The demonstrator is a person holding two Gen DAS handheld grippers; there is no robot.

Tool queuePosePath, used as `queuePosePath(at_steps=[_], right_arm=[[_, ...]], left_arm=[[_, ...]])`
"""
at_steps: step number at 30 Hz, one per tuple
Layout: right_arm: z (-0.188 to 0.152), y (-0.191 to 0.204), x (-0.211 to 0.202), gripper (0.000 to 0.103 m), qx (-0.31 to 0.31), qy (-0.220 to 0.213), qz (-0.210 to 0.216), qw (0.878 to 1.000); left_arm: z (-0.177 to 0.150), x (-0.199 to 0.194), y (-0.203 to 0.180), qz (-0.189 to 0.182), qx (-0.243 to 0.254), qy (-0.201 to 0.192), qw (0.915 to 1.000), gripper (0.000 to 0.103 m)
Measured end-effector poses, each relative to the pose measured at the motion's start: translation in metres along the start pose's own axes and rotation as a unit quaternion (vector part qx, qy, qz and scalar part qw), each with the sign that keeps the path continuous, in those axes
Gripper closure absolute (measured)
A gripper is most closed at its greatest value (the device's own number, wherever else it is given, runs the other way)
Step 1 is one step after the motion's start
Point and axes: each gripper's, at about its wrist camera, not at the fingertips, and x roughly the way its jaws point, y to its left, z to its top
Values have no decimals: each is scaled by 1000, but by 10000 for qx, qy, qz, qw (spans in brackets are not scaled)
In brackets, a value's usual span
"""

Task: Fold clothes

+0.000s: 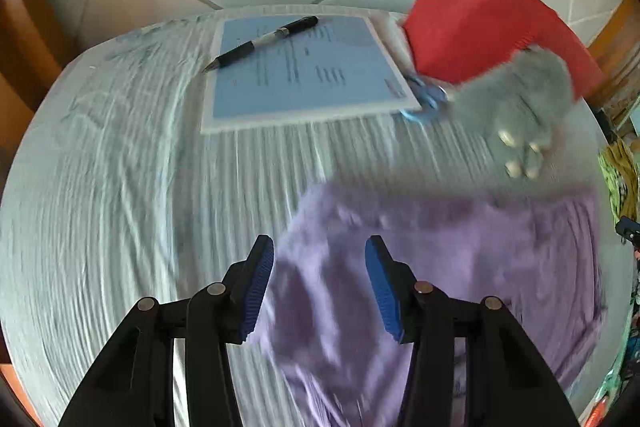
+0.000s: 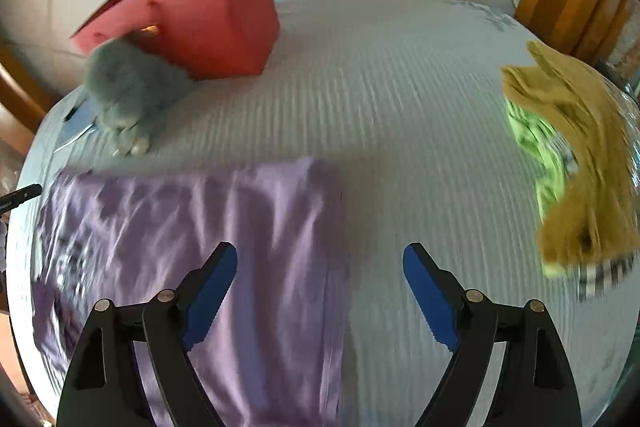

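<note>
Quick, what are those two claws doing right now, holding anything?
Left gripper: open, empty, over the purple shirt.
Right gripper: wide open, empty.

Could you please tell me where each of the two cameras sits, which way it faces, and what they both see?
Left wrist: rides on the left claw, facing down over the purple shirt toward a paper and pen; its blue fingers show.
Right wrist: rides on the right claw, facing down at the shirt's edge, beside yellow clothes; its fingers show.
Shared: shirt, red bag, grey plush toy, striped sheet.

Lilac garment (image 2: 256, 227) — pale striped tablecloth (image 2: 400, 107) — red bag (image 2: 216, 11), grey plush toy (image 2: 128, 83).
</note>
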Motion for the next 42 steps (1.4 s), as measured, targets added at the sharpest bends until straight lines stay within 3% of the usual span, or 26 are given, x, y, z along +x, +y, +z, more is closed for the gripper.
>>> queuePosePath(at_steps=[5,10,11,12,13,16,20,22,24,25,26,27,28,30,32,33,34,36,40,42], right_arm=[[32,8,27,8,-70,125,105,9998],[38,19,51,4,-240,361,36,9991],[38,22,56,11,-274,402,0,9988],[37,24,58,30,-314,434,-62,9985],[37,27,60,93,-365,455,-111,9982],[32,36,46,97,-525,144,-114,9985],[-1,27,-14,97,-533,-788,303,9950],[-27,14,-33,97,-418,-845,436,9946],[-56,4,-32,95,-355,-474,439,9973],[-69,2,-25,86,-388,-212,286,9986],[-82,0,-19,66,-421,14,138,9990],[-90,-3,-16,54,-435,146,23,9989],[-96,-6,-13,43,-382,247,-19,9990],[-99,-9,-19,44,-189,185,48,9996],[-95,-7,-28,44,-111,62,46,9999],[-90,-4,-31,44,-99,27,48,9999],[-85,0,-34,44,-88,-8,50,9999],[-75,5,-40,42,-60,-66,59,9999],[-65,1,-38,22,128,-32,78,9999],[-64,-5,-37,18,175,90,241,9995]], left_arm=[[21,24,3,-6,112,254,9996,47],[20,41,-6,-113,249,493,9984,38],[20,42,-10,-104,315,488,9983,39],[20,42,-14,6,371,423,9984,61],[19,41,-18,70,445,398,9982,96],[14,22,-30,222,624,13,9978,98],[-34,-49,-35,385,990,-1264,9863,97],[-67,-68,-33,308,1174,-1395,9828,94],[-100,-68,-32,142,1382,-1077,9844,89],[-114,-62,-33,141,1488,-796,9856,80],[-127,-56,-33,167,1551,-545,9862,75],[-138,-51,-31,186,1532,-300,9876,71],[-140,-50,-27,161,1366,-201,9903,71],[-141,-50,-19,98,1029,-31,9946,71],[-127,-64,-12,-137,632,-225,9977,63],[-120,-70,-9,-253,452,-321,9981,52],[-113,-73,-9,-355,398,-400,9978,45],[-96,-70,-16,-464,428,-401,9972,45],[-68,-42,-31,-496,554,-122,9972,45],[-64,-24,-36,-520,547,98,9971,45]])
